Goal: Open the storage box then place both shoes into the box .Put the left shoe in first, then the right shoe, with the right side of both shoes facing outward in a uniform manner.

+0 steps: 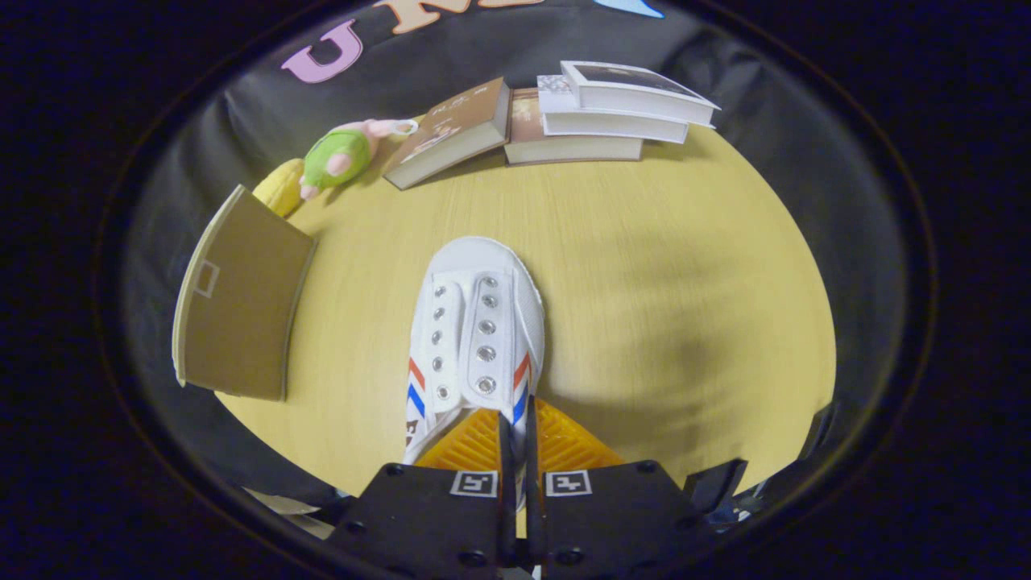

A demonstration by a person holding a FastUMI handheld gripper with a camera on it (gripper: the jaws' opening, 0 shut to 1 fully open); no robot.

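A white canvas shoe with red and blue side stripes and metal eyelets points its toe away from me over the wooden table. My gripper is shut on the shoe's right side wall near the opening. That wall is pinched in the narrow gap between the two fingers. The heel is hidden under the fingers. I cannot tell whether the sole touches the table. A brown cardboard storage box stands left of the shoe, with a flat panel facing me; its inside is hidden.
Beyond the shoe, at the table's far edge, lie a tilted book and a stack of three books. A green and pink plush toy and a yellow object sit behind the box. Bare tabletop lies right of the shoe.
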